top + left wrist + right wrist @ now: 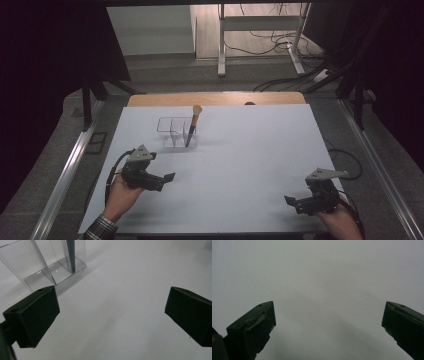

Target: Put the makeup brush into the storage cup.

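Observation:
A clear plastic organizer (172,129) with several compartments stands on the white table (250,150) toward the back left. A brush with a dark handle and tan tip (192,125) leans upright in its right compartment. In the left gripper view the organizer (37,267) and the brush's dark handle (71,255) lie ahead at upper left. My left gripper (169,178) hovers open in front of the organizer, jaws wide apart (112,312) and empty. My right gripper (291,201) stands open near the front right edge, with bare table between its jaws (328,322).
The white sheet covers a wooden tabletop whose far edge (215,98) shows. Metal rails (65,170) run along both sides. Beyond the table stand desk legs (221,45) and loose cables (280,40) on the floor.

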